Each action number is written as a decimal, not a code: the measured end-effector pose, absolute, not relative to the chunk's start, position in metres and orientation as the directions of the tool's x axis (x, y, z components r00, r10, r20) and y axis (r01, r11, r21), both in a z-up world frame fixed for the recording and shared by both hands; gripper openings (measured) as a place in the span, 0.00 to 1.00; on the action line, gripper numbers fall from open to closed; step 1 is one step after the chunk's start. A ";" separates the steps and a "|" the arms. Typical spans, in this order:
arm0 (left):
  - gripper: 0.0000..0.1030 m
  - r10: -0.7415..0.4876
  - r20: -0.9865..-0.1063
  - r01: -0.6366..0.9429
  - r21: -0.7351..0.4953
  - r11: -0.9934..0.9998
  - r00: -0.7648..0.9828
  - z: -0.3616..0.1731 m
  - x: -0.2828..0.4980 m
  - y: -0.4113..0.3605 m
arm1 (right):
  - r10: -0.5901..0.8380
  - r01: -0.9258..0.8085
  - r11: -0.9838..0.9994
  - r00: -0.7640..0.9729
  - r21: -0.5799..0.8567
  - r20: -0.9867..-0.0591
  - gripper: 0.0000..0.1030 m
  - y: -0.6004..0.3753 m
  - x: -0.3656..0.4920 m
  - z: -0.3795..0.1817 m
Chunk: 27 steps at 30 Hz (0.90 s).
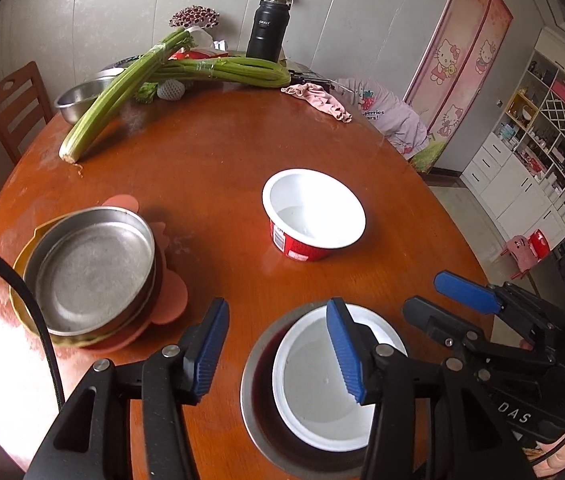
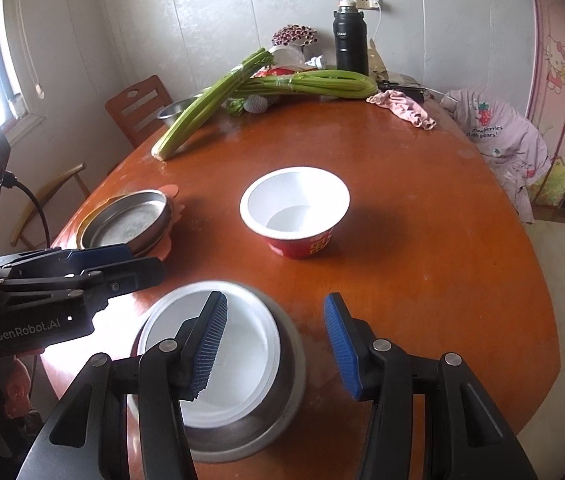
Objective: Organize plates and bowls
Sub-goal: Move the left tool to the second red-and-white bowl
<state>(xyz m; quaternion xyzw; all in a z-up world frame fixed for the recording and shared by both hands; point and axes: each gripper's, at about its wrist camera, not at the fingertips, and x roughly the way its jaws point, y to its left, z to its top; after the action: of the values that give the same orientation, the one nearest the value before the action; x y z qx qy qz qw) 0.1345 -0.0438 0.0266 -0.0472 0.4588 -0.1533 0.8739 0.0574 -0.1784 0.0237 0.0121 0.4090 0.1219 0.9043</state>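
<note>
A white bowl sits nested in a steel bowl at the table's near edge; both show in the right wrist view, white inside steel. My left gripper is open and empty, its right finger over the white bowl's rim. My right gripper is open and empty, its left finger over the same bowl. A red paper bowl stands mid-table. A stack of steel plates on yellow and pink plates lies left.
Celery bunches, a steel basin, a black flask and a pink cloth lie at the table's far side. Chairs stand at left and right. Bare wooden table lies between.
</note>
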 end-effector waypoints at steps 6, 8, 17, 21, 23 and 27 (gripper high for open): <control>0.49 -0.305 -0.791 0.234 -0.209 0.949 0.531 0.031 0.159 -0.049 | 0.218 -0.189 0.974 0.650 0.124 -0.728 0.51 -0.187 0.083 0.031; 0.49 -0.304 -0.793 0.235 -0.207 0.950 0.528 0.032 0.169 -0.050 | 0.212 -0.179 0.976 0.654 0.124 -0.726 0.51 -0.190 0.091 0.033; 0.50 -0.297 -0.803 0.235 -0.201 0.951 0.516 0.033 0.210 -0.057 | 0.190 -0.162 0.981 0.666 0.109 -0.722 0.51 -0.199 0.132 0.040; 0.50 -0.299 -0.808 0.220 -0.214 0.952 0.508 0.027 0.226 -0.057 | 0.186 -0.149 0.982 0.665 0.116 -0.723 0.51 -0.204 0.143 0.037; 0.50 -0.302 -0.813 0.212 -0.224 0.951 0.497 0.023 0.232 -0.057 | 0.189 -0.146 0.982 0.658 0.123 -0.729 0.51 -0.207 0.149 0.033; 0.50 -0.308 -0.821 0.201 -0.239 0.950 0.481 0.013 0.241 -0.058 | 0.188 -0.143 0.982 0.638 0.126 -0.747 0.51 -0.208 0.157 0.022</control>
<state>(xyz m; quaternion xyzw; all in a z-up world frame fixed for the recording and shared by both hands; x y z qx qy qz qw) 0.2411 -0.0575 0.0134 -0.0549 0.4873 -0.1483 0.8588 0.1574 -0.2083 0.0220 0.0275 0.4154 0.0915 0.9046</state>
